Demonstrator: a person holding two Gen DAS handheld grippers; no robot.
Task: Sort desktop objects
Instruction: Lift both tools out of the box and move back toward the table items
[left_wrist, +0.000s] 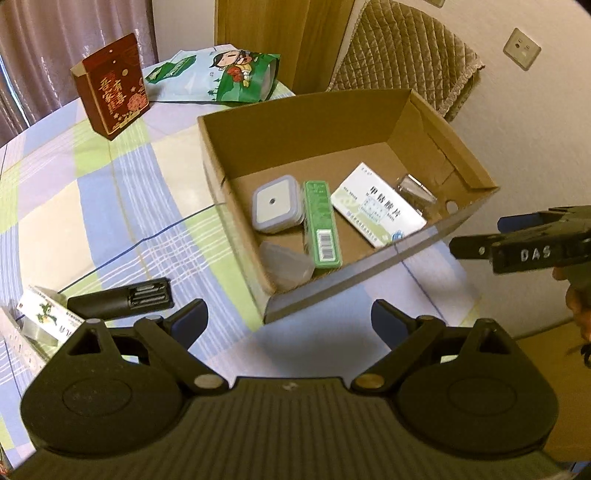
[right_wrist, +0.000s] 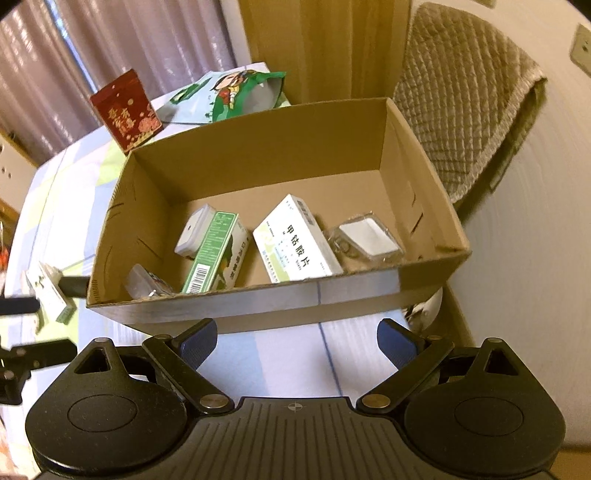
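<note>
Left wrist view has the cardboard box (left_wrist: 236, 155) mid-frame on the checked tablecloth (left_wrist: 110, 206). Inside, left to right: a square white container (left_wrist: 275, 203), a green carton (left_wrist: 320, 223), a white medicine box (left_wrist: 376, 214), a clear plastic case (left_wrist: 415, 192), plus a clear lid (left_wrist: 286, 264) in the near corner. Left gripper (left_wrist: 290, 319) is spread wide, holding nothing. Right gripper (right_wrist: 297, 341) is spread too, empty. A black remote (left_wrist: 122, 299) and a small box (left_wrist: 48, 314) sit lower left; a red box (left_wrist: 110, 88) and a snack bag (left_wrist: 221, 75) upper left.

Checked tablecloth (left_wrist: 110, 192) under cardboard box (left_wrist: 236, 158)
</note>
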